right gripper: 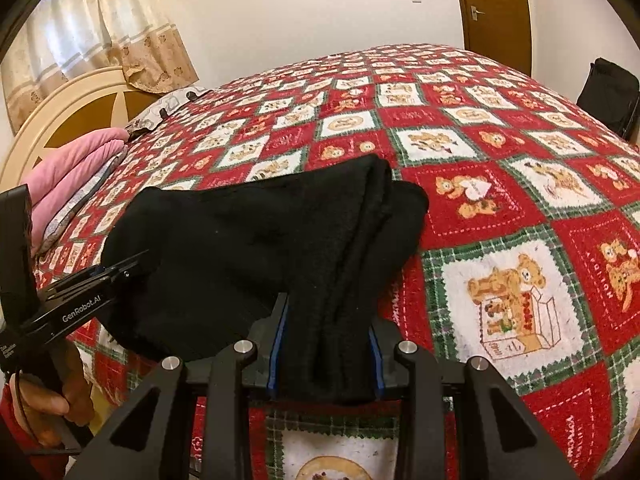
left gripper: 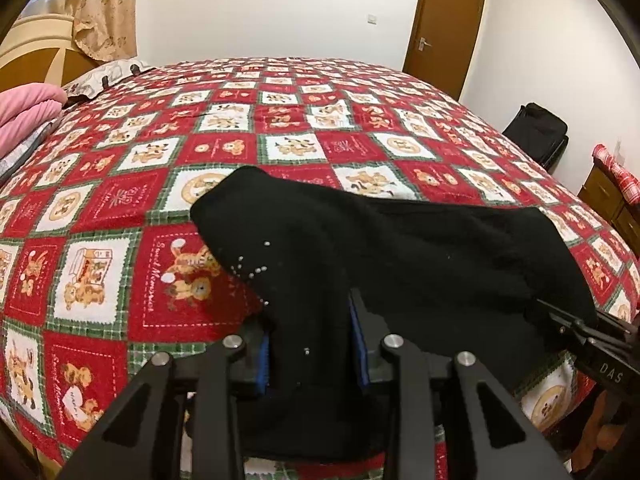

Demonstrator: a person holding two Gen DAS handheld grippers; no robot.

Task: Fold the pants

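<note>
Both grippers' jaws clamp the black pants point(left gripper: 400, 248); left gripper point(right gripper: 120, 270) reads "GenRobot.AI".

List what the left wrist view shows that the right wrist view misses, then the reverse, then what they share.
Only the left wrist view: small white studs on the fabric, a wooden cabinet with a red checked cloth, and the right gripper from the side.

Only the right wrist view: the person's hand gripping the left gripper's handle.

Both: the black knitted pants clamped in each gripper's jaws, lifted above the red teddy-bear patchwork bedspread, the folded pink blanket, the brown wooden door and the black bag.
</note>
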